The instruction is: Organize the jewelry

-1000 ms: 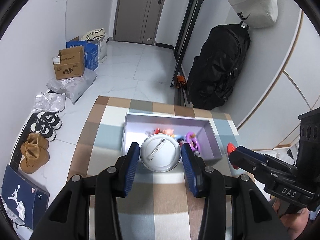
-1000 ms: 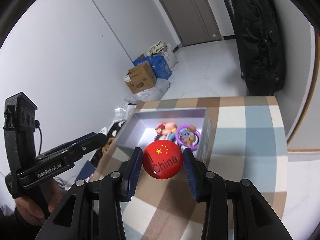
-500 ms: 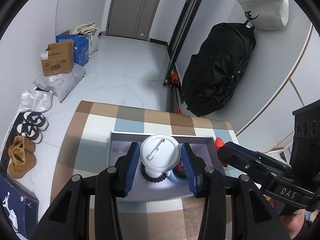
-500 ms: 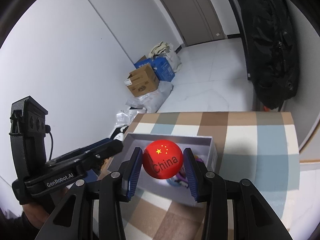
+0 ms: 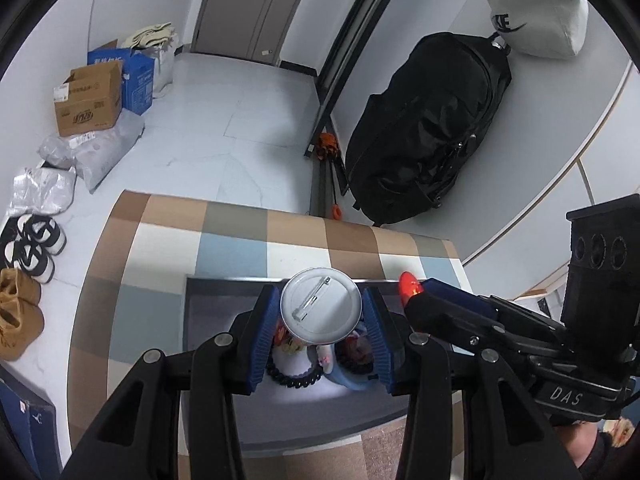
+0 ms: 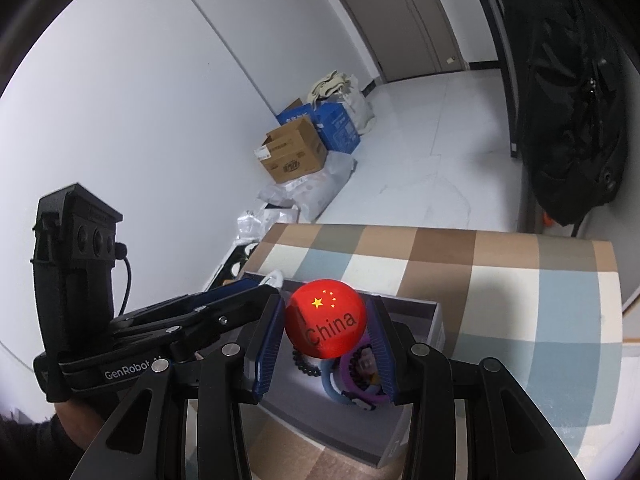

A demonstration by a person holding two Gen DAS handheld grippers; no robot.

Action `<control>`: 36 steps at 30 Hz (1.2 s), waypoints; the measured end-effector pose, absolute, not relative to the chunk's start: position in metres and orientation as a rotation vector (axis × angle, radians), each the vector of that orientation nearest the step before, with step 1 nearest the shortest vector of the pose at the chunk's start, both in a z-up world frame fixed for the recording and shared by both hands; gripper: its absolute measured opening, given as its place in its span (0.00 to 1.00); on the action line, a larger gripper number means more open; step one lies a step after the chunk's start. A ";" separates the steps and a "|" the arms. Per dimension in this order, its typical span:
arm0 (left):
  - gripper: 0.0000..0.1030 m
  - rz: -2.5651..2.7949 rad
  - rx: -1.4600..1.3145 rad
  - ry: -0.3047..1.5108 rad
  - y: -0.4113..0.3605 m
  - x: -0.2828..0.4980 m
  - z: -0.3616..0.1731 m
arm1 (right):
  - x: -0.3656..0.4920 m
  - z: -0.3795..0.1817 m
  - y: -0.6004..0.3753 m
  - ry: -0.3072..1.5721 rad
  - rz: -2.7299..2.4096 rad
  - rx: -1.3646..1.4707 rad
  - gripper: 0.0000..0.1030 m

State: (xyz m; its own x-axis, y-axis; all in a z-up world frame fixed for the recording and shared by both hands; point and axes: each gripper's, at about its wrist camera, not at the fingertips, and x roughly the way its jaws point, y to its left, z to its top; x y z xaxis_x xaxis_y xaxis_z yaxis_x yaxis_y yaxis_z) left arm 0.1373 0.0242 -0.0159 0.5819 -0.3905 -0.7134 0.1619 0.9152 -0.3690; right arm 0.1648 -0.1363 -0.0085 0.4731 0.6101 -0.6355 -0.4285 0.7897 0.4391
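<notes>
Holding one round badge per gripper above the open grey box [image 5: 224, 432] on the checked table [image 5: 168, 240]. Left gripper [image 5: 320, 334]: clenched on the white badge [image 5: 320, 310], pin-back side facing the camera, blue pads pressing its left and right edges. Right gripper [image 6: 326, 330]: clenched on the red badge [image 6: 326, 322] printed with yellow stars and the word "China", gripped the same way by its edges. Seen from the left wrist view, only a red sliver [image 5: 409, 286] of that badge showing at the tip of the right gripper, just beside the box's right wall.

Contents already in the box: a black bead bracelet [image 5: 294, 376], a blue ring-shaped piece [image 5: 348, 382], a purple ring-shaped piece [image 6: 360, 390], plus small colourful items partly hidden behind the badges and not identifiable.

Progress, as a judgement: several pieces sorted into the box; both badges carried over its interior but not yet deposited. No loose jewelry visible on the table around the box, so likely near the end of the task, though the near table edge is hidden behind the grippers.

Remaining: lowering each badge toward the box floor, releasing, withdrawing. Caution: badges held by thin rims; risk of dropping onto the pieces below or striking the box wall.
</notes>
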 end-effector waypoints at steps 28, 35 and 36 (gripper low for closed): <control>0.59 -0.257 -0.290 0.898 0.022 0.135 -0.020 | 0.164 -0.002 -0.165 0.847 0.567 0.301 0.77; 0.59 -0.222 -0.253 0.854 0.019 0.125 -0.007 | 0.152 0.009 -0.169 0.793 0.559 0.292 0.90; 0.59 -0.215 -0.248 0.845 0.019 0.123 -0.005 | 0.150 0.010 -0.171 0.784 0.552 0.296 0.91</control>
State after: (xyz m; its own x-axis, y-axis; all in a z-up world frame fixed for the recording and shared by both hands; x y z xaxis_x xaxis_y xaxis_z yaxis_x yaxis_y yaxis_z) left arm 0.1234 0.0187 -0.0045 0.6449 -0.2848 -0.7092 0.0890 0.9496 -0.3005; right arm 0.1496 -0.1707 0.0100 0.5774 0.5703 -0.5842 -0.3571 0.8199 0.4474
